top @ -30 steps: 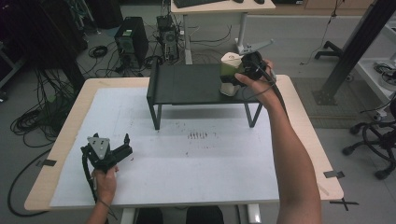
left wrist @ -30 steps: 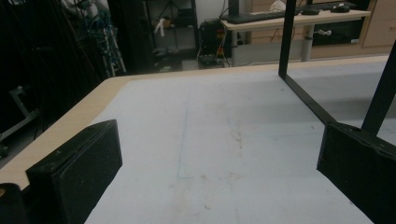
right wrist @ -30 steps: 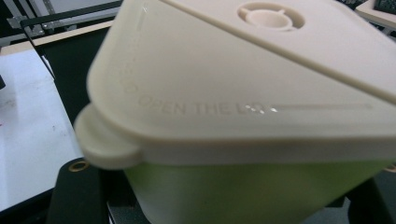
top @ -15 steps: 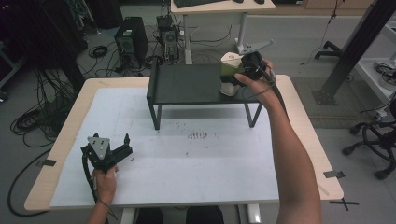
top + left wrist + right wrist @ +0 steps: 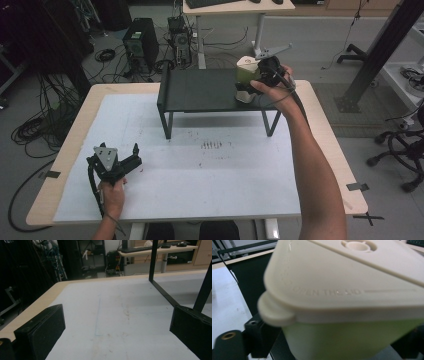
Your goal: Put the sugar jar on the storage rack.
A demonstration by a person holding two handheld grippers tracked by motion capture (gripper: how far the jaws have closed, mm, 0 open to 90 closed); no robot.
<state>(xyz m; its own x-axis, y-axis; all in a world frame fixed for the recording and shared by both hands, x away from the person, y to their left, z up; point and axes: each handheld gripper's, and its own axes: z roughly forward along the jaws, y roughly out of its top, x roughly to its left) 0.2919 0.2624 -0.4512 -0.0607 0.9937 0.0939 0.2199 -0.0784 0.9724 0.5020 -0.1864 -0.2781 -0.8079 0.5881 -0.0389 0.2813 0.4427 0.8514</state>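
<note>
Black grippers (image 5: 134,156) – grey three-cornered plates, trailing black cables; bare forearms.

Layout: table, raised shelf, one container, two hand-held grippers.

A raised shelf (image 5: 205,90) stands on the far middle of the table (image 5: 70,150), its legs on the sheet (image 5: 200,175) that covers most of the tabletop. The container (image 5: 246,75) sits at the shelf's right end; the right gripper (image 5: 262,75) is against it from the right, the container's body between its parted jaws, which have just been opening. The left gripper (image 5: 135,156) rests on the sheet at the near left, well apart from the shelf. Behind the table, on the floor, are a computer tower (image 5: 141,46) and cables (image 5: 45,110); a second desk (image 5: 235,7) stands farther back.
</note>
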